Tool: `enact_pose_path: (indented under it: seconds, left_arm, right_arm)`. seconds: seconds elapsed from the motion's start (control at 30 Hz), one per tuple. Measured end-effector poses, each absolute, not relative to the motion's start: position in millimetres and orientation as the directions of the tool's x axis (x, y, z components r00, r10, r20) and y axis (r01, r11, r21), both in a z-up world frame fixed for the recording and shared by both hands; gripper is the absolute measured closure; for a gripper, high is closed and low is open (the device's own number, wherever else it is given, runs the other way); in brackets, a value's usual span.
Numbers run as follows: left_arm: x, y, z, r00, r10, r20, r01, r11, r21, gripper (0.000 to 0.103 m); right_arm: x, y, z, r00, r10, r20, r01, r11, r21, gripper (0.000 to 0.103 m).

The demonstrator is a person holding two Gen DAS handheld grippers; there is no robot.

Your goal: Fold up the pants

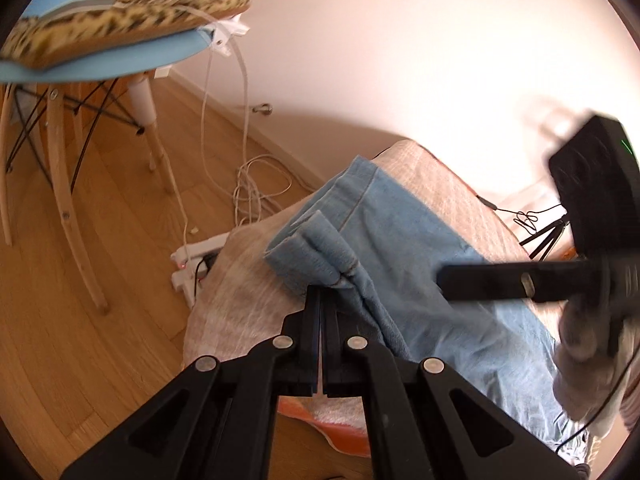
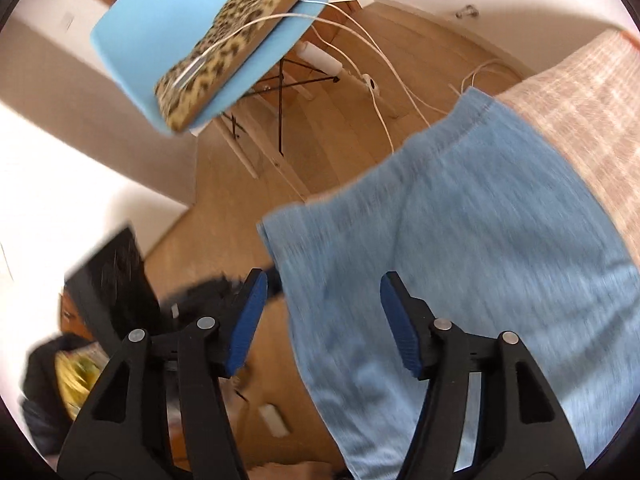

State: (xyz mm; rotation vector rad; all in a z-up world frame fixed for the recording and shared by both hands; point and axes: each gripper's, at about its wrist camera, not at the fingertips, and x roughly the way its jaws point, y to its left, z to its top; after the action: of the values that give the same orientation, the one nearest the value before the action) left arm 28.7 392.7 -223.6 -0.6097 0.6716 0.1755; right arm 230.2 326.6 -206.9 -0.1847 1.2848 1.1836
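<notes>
We hold the light blue pants [image 1: 420, 240] on a surface under a beige woven cover [image 1: 240, 300] – whether a bed or a padded table we cannot tell. The garment's long axis runs from the hem at the far edge back toward us.

Left gripper [image 1: 320, 292]: the fingers are clenched on a bunched fold of the pants at the left edge of the fabric, which drapes away to the right of the grip.

Right gripper [image 2: 322, 284]: the fingers stand apart and grasp nothing. In the right wrist view the pants lie ahead and to the right of the fingers; the right-hand finger overlaps the cloth, and the left-hand one hangs over the wooden floor [image 2: 224, 216]. Motion blur hides any contact.

We judge that the free hand – the right – is the one to take the next hold, along the pants' near edge. A blue chair [image 2: 132, 28] stands well apart.
</notes>
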Motion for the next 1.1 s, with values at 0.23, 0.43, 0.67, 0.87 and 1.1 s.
enact_pose_path:
  seconds: [0.23, 0.43, 0.67, 0.87, 1.1]
  left_arm:
    - [44, 387, -216, 0.794, -0.052, -0.606, -0.296, 0.837, -0.459, 0.103]
    - [50, 381, -222, 0.791, -0.064, -0.608, -0.281, 0.845, -0.454, 0.103]
    - [51, 380, -228, 0.791, -0.076, -0.608, -0.278, 0.839, -0.468, 0.103]
    - [49, 381, -230, 0.796, -0.082, -0.600, -0.273, 0.836, -0.476, 0.103]
    - [48, 377, -232, 0.799, -0.070, -0.597, -0.282, 0.833, -0.475, 0.103]
  right_arm:
    - [250, 380, -205, -0.235, 0.528, -0.816, -0.734, 0.455, 0.505, 0.041]
    - [247, 401, -215, -0.189, 0.397, -0.898, -0.806, 0.459, 0.373, 0.041]
    - [248, 400, -235, -0.203, 0.353, -0.913, -0.819, 0.450, 0.356, 0.041]
    - [242, 401, -233, -0.268, 0.384, -0.883, -0.801, 0.420, 0.426, 0.041]
    - [230, 413, -237, -0.199, 0.312, -0.929, -0.853, 0.411, 0.321, 0.043]
